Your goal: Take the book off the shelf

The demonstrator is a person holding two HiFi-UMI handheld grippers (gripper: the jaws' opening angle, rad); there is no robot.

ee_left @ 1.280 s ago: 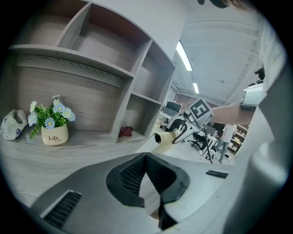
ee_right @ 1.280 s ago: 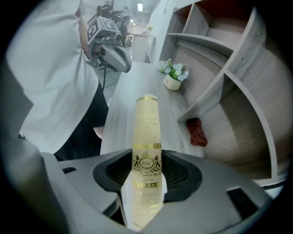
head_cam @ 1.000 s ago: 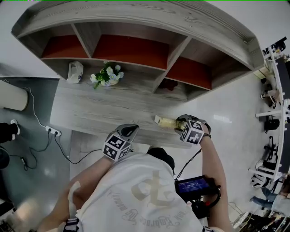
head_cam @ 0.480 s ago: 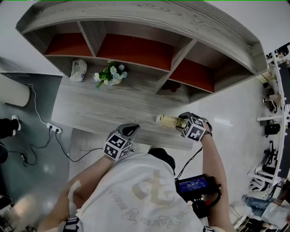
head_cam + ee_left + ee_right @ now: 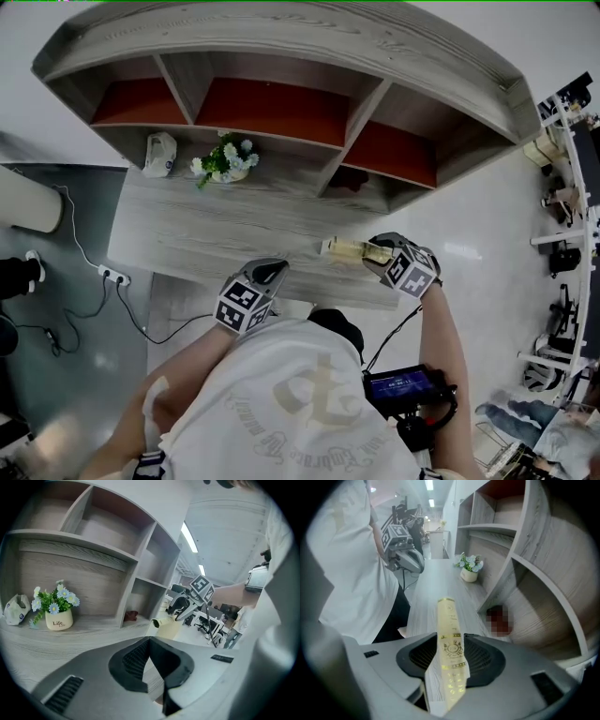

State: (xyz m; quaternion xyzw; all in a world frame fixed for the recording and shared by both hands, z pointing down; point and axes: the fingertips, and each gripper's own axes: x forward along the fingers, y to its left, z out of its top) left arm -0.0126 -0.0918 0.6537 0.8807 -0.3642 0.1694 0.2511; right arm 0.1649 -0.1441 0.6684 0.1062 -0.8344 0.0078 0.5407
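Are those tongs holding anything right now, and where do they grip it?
The right tongs clamp a cream, gold-printed book by its near end, pressing both covers; the jaws have just closed further. The left tongs hold nothing.

I note the flower pot (image 5: pixel 223 161) at the desktop's (image 5: pixel 206 234) back left, beneath the shelf unit's (image 5: pixel 281 42) 3 compartments; book (image 5: pixel 345 250) at front right.

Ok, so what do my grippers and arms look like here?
Both the left gripper and the right gripper are grey moulded shells with black ribbed pads and a cube of black-and-white square markers. White short-sleeved T-shirt; a black cable hangs by the right forearm. The right gripper's jaws have just closed further, on a cream book.
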